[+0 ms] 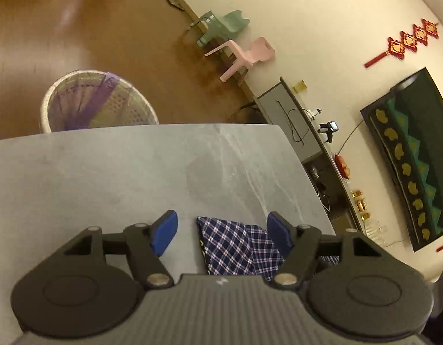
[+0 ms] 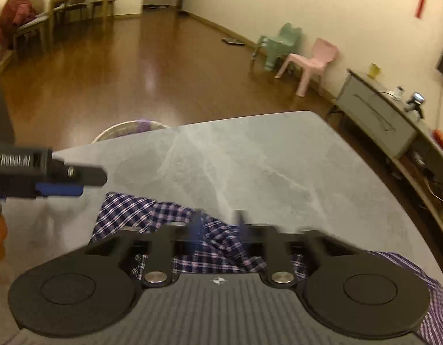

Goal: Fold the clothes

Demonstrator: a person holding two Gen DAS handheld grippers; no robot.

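Note:
A navy plaid garment (image 2: 129, 210) lies crumpled on the grey marble table (image 2: 264, 158), close to its near edge. My right gripper (image 2: 218, 224) hangs just over it. Its blurred fingers stand a narrow gap apart with a ridge of the plaid cloth between them. In the left wrist view my left gripper (image 1: 221, 218) is open wide above the table (image 1: 135, 172). A corner of the plaid garment (image 1: 230, 247) lies between its blue pads, nearer the right one and untouched. The left gripper (image 2: 77, 184) also shows side-on at the left of the right wrist view.
A purple striped cloth (image 2: 422, 287) lies at the table's near right corner. A woven basket (image 1: 97, 100) with purple fabric stands on the floor beyond the far edge. A green chair (image 2: 278, 46), a pink chair (image 2: 307, 63) and a low cabinet (image 2: 379, 115) line the wall.

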